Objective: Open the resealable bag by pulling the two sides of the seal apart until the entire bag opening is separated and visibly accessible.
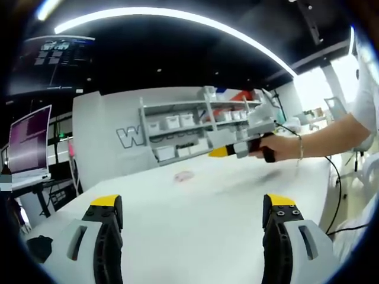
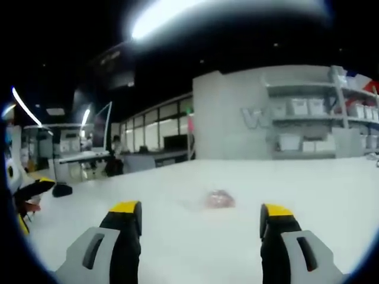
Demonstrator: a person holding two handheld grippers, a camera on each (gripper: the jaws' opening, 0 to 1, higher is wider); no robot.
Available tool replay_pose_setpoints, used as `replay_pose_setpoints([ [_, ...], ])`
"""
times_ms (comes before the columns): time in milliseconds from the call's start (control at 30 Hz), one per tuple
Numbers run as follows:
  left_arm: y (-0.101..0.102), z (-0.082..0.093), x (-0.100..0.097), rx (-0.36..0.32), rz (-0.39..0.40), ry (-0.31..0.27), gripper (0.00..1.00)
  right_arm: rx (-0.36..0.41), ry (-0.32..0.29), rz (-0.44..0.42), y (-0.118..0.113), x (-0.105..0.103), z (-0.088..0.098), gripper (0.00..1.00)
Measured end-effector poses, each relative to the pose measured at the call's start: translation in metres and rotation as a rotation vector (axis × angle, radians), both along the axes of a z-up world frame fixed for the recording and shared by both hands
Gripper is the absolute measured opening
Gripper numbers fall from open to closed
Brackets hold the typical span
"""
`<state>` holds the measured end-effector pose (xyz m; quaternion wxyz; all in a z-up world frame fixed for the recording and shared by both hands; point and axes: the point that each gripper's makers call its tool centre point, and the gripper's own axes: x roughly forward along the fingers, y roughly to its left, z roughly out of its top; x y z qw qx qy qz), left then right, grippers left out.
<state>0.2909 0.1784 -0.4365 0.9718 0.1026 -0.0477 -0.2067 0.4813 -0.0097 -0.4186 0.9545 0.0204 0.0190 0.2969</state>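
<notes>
A bright workshop with a dark ceiling, light strips overhead and a grey wall carrying shelves (image 1: 195, 121) of white bins. A wide white counter (image 1: 195, 225) fills the lower half of both views. In the left gripper view, the left tongs (image 1: 194, 208) rise from the bottom edge, yellow-tipped, spread wide with nothing between them. The resealable bag (image 1: 184, 176), small, pinkish and blurred, lies flat on the counter near the centre of the frame. At centre right, a person's hand (image 1: 278, 148) holds the right tongs (image 1: 219, 152) above the counter, apart from the bag. In the right gripper view, those tongs stand spread at the bottom edge, with the bag lying beyond them at centre frame.
</notes>
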Motion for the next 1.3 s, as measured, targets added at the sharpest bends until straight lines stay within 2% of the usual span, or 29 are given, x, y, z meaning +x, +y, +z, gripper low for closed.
replay_pose_setpoints([
  [167, 0.000, -0.002, -0.001, 0.000, 0.001, 0.004, 0.97, 0.006, -0.002, -0.006, -0.006, 0.001, -0.001, 0.82],
  [500, 0.001, -0.001, -0.002, 0.004, 0.005, 0.000, 0.97, 0.027, -0.006, -0.012, -0.009, -0.017, -0.002, 0.82],
  [1300, 0.001, 0.002, -0.003, 0.006, 0.003, -0.004, 0.95, 0.056, -0.031, -0.024, -0.022, -0.040, 0.005, 0.81],
])
